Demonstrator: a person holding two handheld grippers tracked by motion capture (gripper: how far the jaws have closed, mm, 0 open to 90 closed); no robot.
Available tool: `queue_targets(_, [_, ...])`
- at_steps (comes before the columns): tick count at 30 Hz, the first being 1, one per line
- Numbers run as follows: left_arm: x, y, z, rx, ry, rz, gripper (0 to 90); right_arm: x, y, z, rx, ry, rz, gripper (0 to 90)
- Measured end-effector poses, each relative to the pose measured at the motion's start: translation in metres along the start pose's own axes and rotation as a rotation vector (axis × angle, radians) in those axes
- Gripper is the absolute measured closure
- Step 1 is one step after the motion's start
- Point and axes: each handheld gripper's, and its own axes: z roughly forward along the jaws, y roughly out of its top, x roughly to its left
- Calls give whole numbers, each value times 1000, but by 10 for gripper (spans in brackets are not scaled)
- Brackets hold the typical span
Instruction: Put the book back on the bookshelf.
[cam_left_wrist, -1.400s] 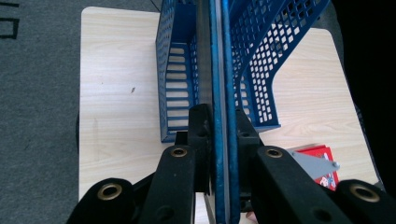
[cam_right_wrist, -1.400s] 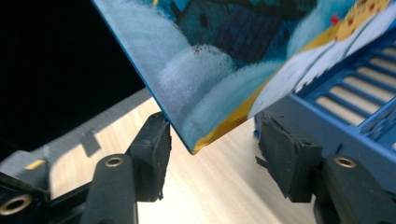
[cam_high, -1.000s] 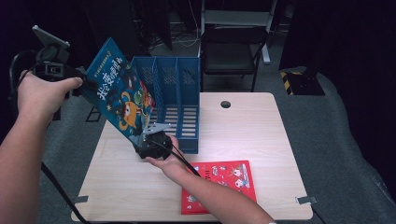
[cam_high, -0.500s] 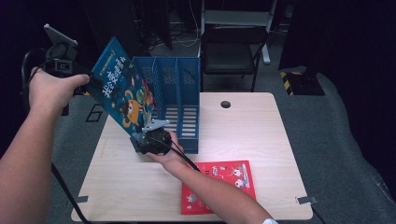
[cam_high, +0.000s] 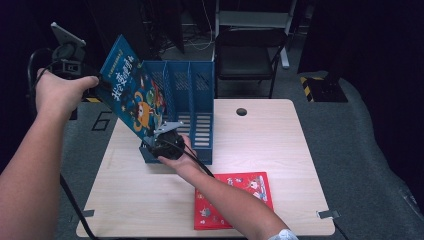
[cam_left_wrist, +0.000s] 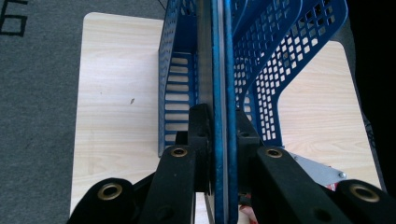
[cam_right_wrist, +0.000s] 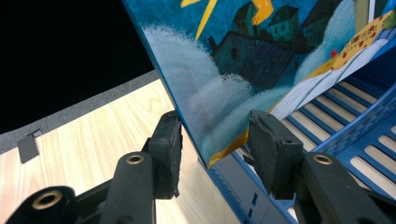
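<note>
The right gripper (cam_high: 159, 140) is largely hidden behind the thin blue picture book (cam_high: 131, 95). The book tilts, long axis running from upper left down into the blue perforated plastic file rack (cam_high: 197, 100). The left gripper (cam_left_wrist: 219, 126) clamps its upper edge; the right gripper's jaws stand parted around the lower corner.

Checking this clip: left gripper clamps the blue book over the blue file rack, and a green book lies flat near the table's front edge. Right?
Not quite: the flat book is red, as the high view shows. The left gripper does clamp the blue book over the file rack.
</note>
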Motion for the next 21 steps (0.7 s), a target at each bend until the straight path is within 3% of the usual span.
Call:
queue_targets(6, [2, 2, 1, -15, -4, -3, 825, -5, 6, 2, 9, -4, -11, 560])
queue_targets(9, [2, 1, 2, -15, -6, -4, 824, -8, 10, 3, -13, 0, 10, 566])
queue_targets(17, [1, 1, 7, -16, -3, -8, 824, -11, 18, 5, -9, -11, 15, 569])
queue_targets(21, [-3, -1, 9, -6, 7, 18, 824, -12, 21, 6, 5, -14, 5, 571])
